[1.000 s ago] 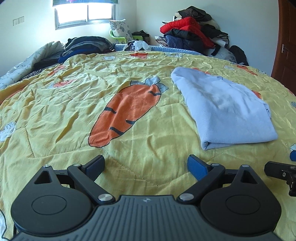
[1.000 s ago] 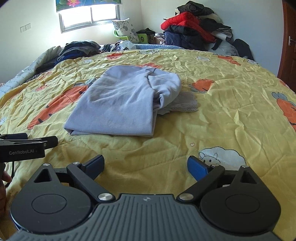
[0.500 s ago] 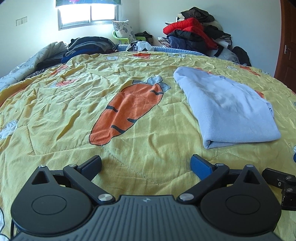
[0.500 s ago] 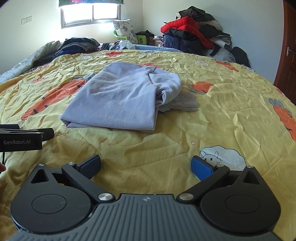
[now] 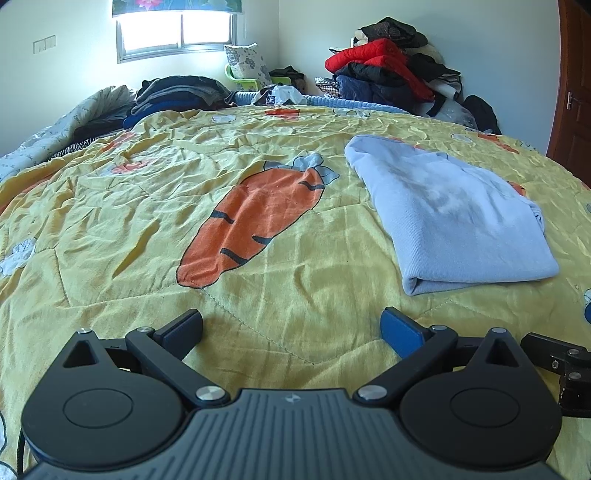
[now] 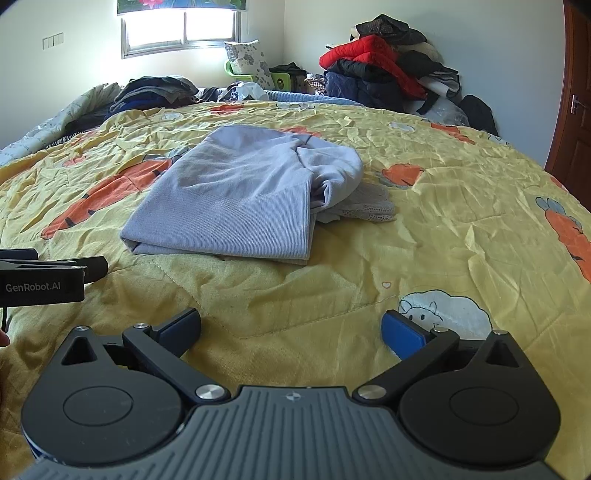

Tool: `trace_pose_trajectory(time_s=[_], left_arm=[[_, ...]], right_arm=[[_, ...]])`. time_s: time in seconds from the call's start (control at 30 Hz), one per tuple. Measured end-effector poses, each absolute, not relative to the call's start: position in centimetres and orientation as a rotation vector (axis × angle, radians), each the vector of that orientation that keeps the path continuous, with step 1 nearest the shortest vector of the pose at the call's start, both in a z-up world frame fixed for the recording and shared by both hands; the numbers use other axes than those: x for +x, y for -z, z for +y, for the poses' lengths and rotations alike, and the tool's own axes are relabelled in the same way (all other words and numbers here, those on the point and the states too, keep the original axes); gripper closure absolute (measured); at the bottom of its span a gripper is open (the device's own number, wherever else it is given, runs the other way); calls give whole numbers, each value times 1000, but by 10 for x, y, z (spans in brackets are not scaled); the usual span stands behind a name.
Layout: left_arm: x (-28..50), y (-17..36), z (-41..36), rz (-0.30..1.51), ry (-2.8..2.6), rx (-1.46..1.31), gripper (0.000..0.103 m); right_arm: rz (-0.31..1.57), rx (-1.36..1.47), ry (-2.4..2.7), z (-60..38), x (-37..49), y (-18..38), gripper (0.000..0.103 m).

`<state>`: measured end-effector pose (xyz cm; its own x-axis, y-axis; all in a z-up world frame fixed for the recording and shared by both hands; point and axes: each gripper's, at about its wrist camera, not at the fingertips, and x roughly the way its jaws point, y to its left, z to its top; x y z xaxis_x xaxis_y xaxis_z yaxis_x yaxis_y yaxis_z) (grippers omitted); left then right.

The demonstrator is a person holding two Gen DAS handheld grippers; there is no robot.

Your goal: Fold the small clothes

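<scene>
Left gripper: jaws spread wide, nothing between the blue pads, only yellow quilt showing in the gap. It hangs low above the bedding; contact with the quilt cannot be told. Its side body, with white lettering, also shows at the left edge of the right wrist view.

Right gripper: jaws at full spread, empty, the gap showing bare quilt. A printed white sheep lies just beyond its right pad. One dark part of this gripper shows at the right edge of the left wrist view, so the two tools sit side by side, close together.

Folded light-blue garment: lies flat on the quilt ahead of both grippers, apart from them, not touched by either. Near edge is a neat fold; far right end is bunched and rounded. A small whitish knit piece pokes out from under that bunched end.

An orange carrot print lies left of the garment. Far edge of bed: dark folded clothes. Corner: heap of red and dark jackets. Window on the far wall; brown door at right.
</scene>
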<state>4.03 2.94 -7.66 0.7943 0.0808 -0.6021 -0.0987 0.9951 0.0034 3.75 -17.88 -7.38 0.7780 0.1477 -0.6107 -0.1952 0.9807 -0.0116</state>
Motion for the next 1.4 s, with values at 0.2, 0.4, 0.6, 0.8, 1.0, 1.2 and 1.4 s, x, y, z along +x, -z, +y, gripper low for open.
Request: trace_pose_trajectory(time_s=[0.2, 0.4, 0.6, 0.8, 1.0, 1.2, 1.4], left_arm=[[41, 77, 30, 646, -97, -29, 0], [40, 77, 30, 645, -96, -30, 0], [40, 76, 30, 646, -96, -29, 0], [40, 77, 30, 643, -87, -29, 0], [38, 77, 24, 632, -24, 4, 0], [40, 77, 23, 643, -23, -3, 0], [40, 77, 24, 643, -23, -4, 0]], right_arm=[[653, -76, -186, -179, 37, 74, 0], [653, -76, -186, -179, 37, 74, 0], [653, -76, -185, -179, 37, 74, 0], [650, -72, -183, -180, 37, 74, 0], [641, -46, -132, -184, 38, 72, 0], [646, -58, -135, -182, 38, 74, 0], [646, -58, -135, -182, 38, 74, 0]])
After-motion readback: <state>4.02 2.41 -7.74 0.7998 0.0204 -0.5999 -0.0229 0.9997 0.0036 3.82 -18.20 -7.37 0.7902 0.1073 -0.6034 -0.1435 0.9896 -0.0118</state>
